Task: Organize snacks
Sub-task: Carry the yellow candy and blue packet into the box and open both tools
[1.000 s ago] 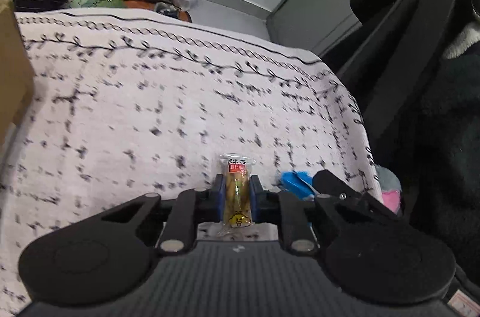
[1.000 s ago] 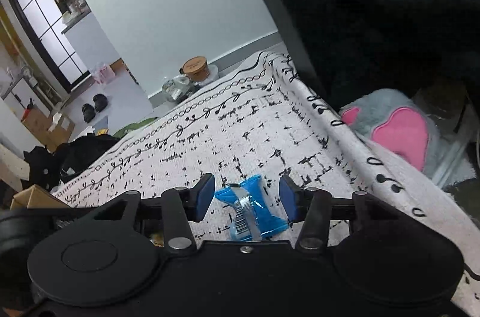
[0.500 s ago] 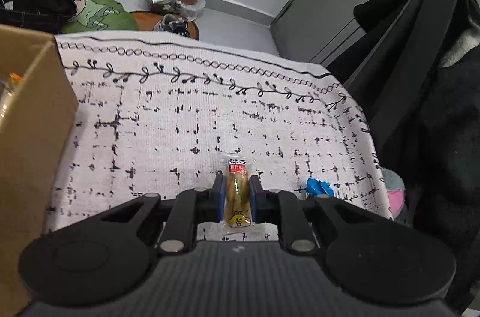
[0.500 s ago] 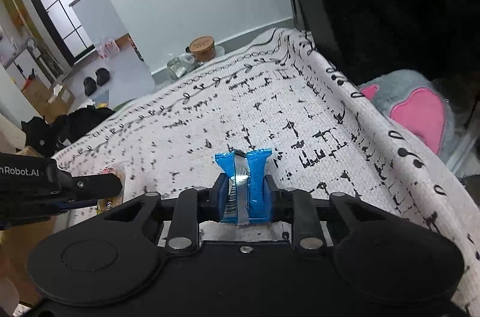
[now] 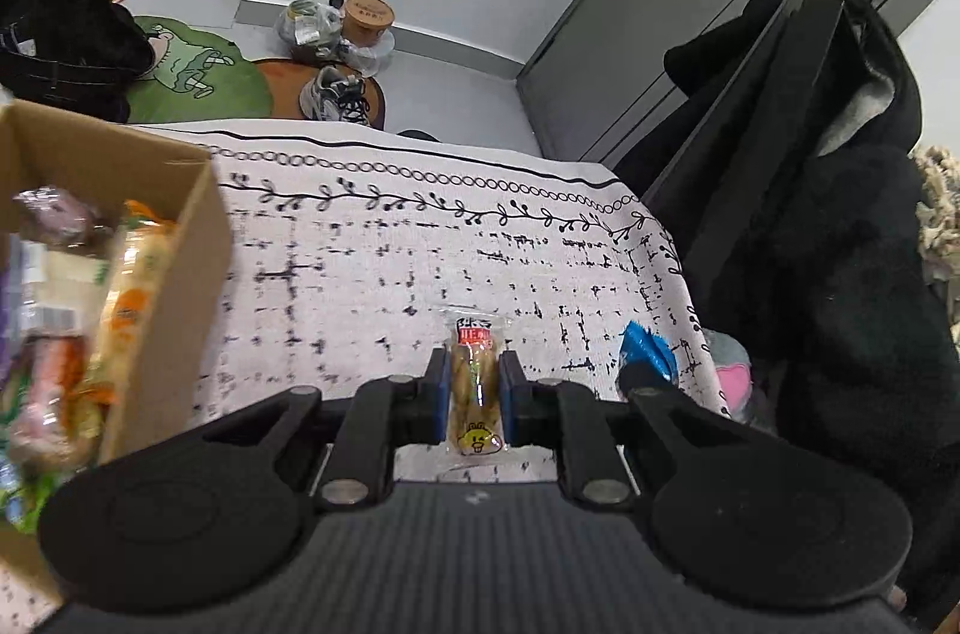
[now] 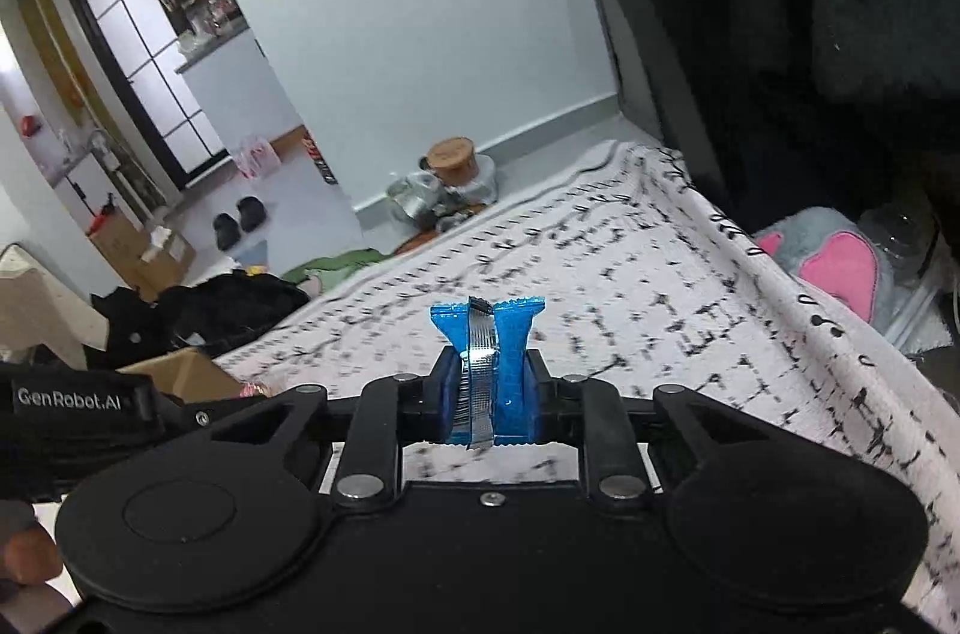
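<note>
My left gripper [image 5: 474,388] is shut on a small clear-wrapped biscuit snack [image 5: 475,394] with a red label and a yellow cartoon face, held above the patterned cloth [image 5: 420,244]. My right gripper [image 6: 487,382] is shut on a blue snack packet [image 6: 489,364] with a silver seam, pinched at its middle and lifted off the cloth [image 6: 600,286]. That blue packet [image 5: 645,349] also shows at the right in the left wrist view. A cardboard box [image 5: 174,286] with several wrapped snacks stands at the left; its corner [image 6: 180,370] shows in the right wrist view.
The cloth ends at a far edge, with shoes, jars and a green mat [image 5: 186,70] on the floor beyond. Dark coats [image 5: 840,244] hang to the right. A grey and pink plush [image 6: 834,256] lies beside the cloth's right edge. The left gripper's body [image 6: 72,406] is at lower left.
The right gripper closed on the blue packet and lifted it off the cloth. The left gripper rose with the biscuit snack, and the cardboard box came into view at its left.
</note>
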